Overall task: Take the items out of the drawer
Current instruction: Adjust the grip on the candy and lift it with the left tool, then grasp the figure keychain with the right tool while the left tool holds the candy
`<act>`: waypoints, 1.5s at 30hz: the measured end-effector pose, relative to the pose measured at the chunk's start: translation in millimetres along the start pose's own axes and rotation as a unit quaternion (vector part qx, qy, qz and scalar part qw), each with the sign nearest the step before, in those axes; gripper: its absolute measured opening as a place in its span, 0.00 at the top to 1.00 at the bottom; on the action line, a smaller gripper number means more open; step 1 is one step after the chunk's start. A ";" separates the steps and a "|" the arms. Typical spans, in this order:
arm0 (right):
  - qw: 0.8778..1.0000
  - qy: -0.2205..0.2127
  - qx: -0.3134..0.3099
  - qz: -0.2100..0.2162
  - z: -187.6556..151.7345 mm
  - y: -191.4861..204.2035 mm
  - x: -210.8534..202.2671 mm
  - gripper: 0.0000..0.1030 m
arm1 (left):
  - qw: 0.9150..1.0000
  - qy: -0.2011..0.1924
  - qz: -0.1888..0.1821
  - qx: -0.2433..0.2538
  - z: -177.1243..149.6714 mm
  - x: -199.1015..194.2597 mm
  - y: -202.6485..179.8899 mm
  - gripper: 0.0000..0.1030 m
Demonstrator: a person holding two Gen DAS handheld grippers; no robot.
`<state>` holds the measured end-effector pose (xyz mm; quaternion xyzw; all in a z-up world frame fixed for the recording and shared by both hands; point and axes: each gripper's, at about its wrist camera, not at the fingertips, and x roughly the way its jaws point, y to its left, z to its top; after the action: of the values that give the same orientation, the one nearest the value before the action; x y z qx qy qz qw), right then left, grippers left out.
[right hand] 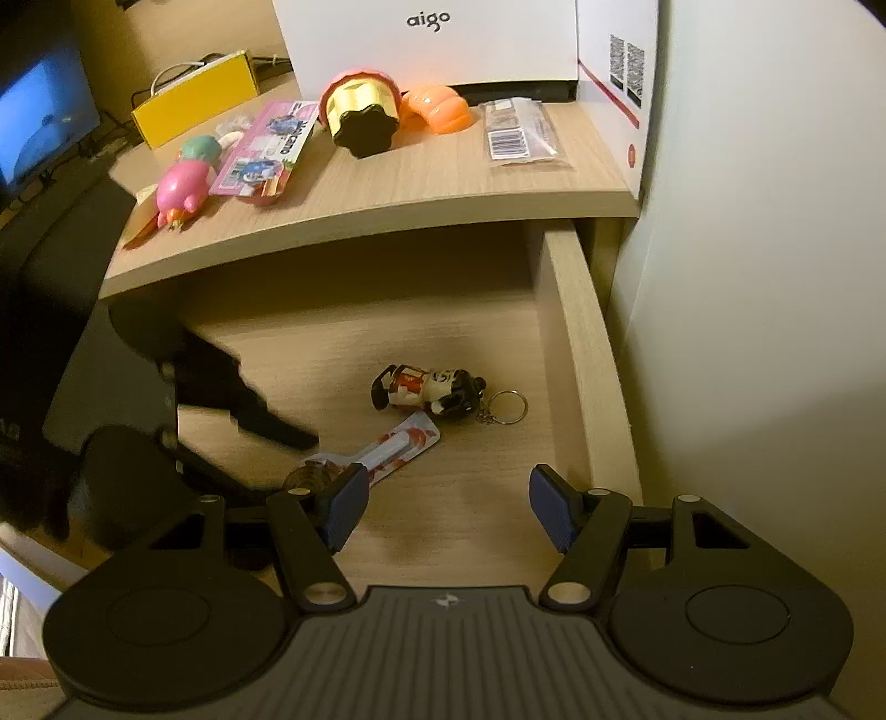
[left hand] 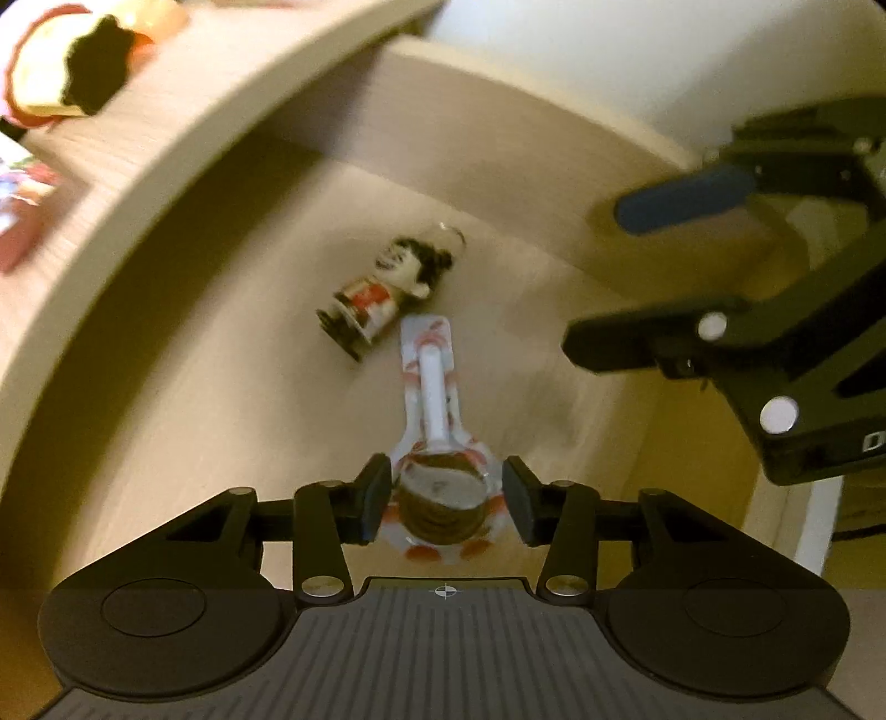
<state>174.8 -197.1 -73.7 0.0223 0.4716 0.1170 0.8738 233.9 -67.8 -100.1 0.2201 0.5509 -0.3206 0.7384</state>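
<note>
The open wooden drawer [right hand: 587,360] holds two items. A wrapped lollipop [left hand: 434,387] with a brown head and white stick lies on the drawer floor. My left gripper [left hand: 447,498] is shut on its head, the pads pressing the wrapper on both sides. Just beyond the stick's end lies a small figure keychain [left hand: 382,288] on its side. In the right wrist view the lollipop [right hand: 396,443] and the keychain [right hand: 429,393] lie mid-drawer. My right gripper [right hand: 448,515] hovers open above the drawer's front right, holding nothing. It appears in the left wrist view as the right gripper [left hand: 595,277].
The tabletop [right hand: 421,183] above the drawer carries a pink toy [right hand: 180,188], a pink card pack [right hand: 266,155], a gold and black cup toy [right hand: 362,119], an orange piece [right hand: 440,108] and a clear bag [right hand: 523,133]. A white box [right hand: 432,39] stands behind. A wall runs along the right.
</note>
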 end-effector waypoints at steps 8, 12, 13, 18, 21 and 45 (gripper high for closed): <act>1.000 -0.002 -0.015 -0.008 2.3 3.5 2.9 0.37 | 0.999 0.019 0.014 -0.037 -3.6 5.6 0.4 0.44; 0.999 -0.012 -0.035 -0.020 5.8 5.8 -0.1 0.37 | 0.996 0.028 0.015 -0.082 -14.1 -13.2 23.9 0.52; 0.999 -0.013 -0.034 -0.024 7.9 4.9 -0.5 0.36 | 0.996 0.019 0.021 -0.089 -17.9 -20.1 27.2 0.52; 0.999 -0.004 -0.034 -0.010 25.0 10.6 8.3 0.36 | 0.987 -0.035 0.038 -0.150 -43.5 -61.4 37.9 0.52; 0.998 0.016 -0.058 -0.006 38.5 26.5 24.2 0.34 | 0.978 -0.059 0.040 -0.197 -49.9 -69.6 47.4 0.52; 0.975 0.093 -0.202 0.022 65.2 62.9 82.2 0.25 | 0.904 -0.127 0.067 -0.403 -137.9 -96.7 71.0 0.52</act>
<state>260.7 -112.8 -95.4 -0.1557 0.5163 0.2307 0.8099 173.9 97.6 -50.6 -0.1024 0.5189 -0.0465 0.8474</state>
